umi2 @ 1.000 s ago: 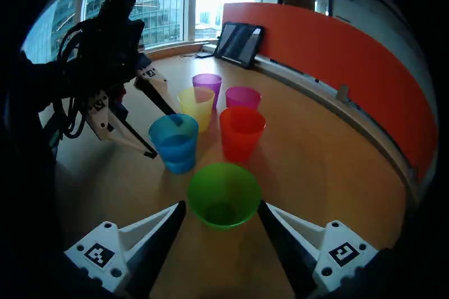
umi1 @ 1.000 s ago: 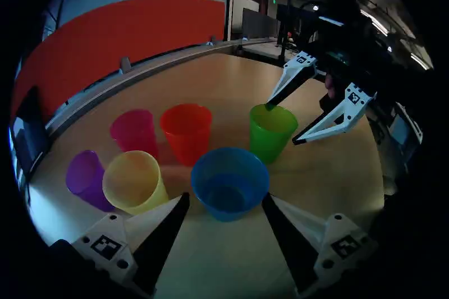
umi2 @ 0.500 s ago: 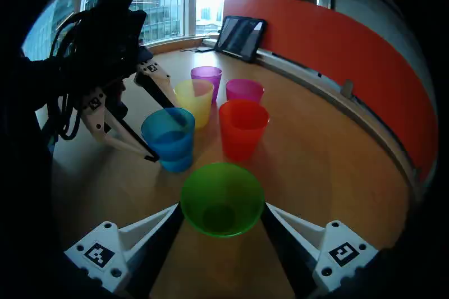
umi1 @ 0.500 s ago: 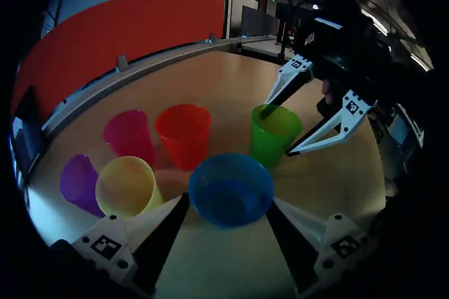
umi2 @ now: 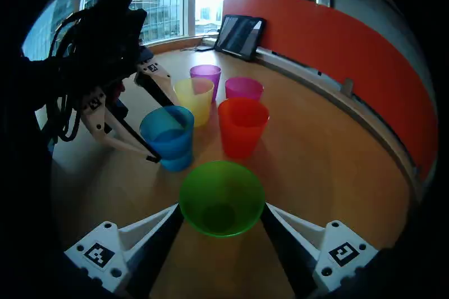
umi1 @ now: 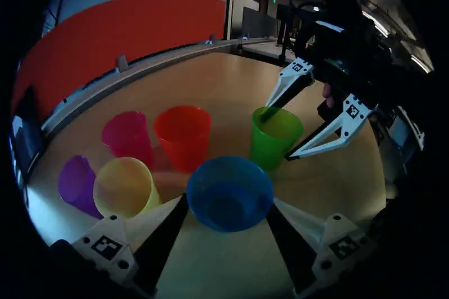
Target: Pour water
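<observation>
A blue cup (umi1: 230, 193) with some water in it stands on the wooden table between the fingers of my left gripper (umi1: 226, 203), which is open and straddles it. A green cup (umi2: 222, 198), empty as far as I can see, stands between the fingers of my right gripper (umi2: 221, 208), also open. In the left gripper view the right gripper (umi1: 275, 135) brackets the green cup (umi1: 274, 136) from the far side. In the right gripper view the left gripper (umi2: 161, 135) brackets the blue cup (umi2: 168, 136). I cannot tell whether any finger touches a cup.
Around them stand an orange cup (umi1: 182, 135), a pink cup (umi1: 128, 136), a yellow cup (umi1: 123, 188) and a purple cup (umi1: 76, 182). A tablet (umi2: 240, 34) leans at the table's far edge near the windows. An orange wall panel (umi2: 348, 46) runs along one side.
Both grippers have crept forward, so the blue and green cups sit deeper between their fingers. Finger spacing looks the same and the cups have not moved.
</observation>
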Motion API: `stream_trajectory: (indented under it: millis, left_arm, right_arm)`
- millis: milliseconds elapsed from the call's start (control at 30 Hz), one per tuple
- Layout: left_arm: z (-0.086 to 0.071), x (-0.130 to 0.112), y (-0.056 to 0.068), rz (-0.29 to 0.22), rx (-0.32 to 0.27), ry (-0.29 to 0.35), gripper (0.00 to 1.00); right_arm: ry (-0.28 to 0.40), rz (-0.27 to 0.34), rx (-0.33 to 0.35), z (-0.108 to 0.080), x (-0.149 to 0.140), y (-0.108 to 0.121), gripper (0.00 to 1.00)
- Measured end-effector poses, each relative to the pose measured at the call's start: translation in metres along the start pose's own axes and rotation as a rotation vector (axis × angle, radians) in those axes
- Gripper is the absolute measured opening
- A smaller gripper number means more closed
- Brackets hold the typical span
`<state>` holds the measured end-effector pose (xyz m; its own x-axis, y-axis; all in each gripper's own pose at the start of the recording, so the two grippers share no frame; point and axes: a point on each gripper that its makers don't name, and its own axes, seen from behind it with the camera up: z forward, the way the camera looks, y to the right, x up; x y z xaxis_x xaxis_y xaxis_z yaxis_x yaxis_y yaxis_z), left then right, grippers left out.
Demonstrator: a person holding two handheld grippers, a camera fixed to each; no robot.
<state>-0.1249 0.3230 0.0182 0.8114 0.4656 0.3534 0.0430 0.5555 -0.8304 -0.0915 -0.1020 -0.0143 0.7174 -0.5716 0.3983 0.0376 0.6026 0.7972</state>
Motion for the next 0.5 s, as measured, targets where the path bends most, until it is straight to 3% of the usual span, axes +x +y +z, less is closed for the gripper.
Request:
stream_trajectory:
  millis: [200, 500]
  left_arm:
    - [0.0005, 0.0002, 0.0014, -0.002, -0.001, 0.003, 0.85]
    - [-0.0018, -0.0002, 0.0011, -0.013, 0.002, 0.007, 0.85]
  right_arm:
    - [0.000, 0.002, -0.001, -0.0023, 0.0005, -0.0008, 1.00]
    - [0.000, 0.005, -0.007, -0.0007, -0.0015, 0.0005, 1.00]
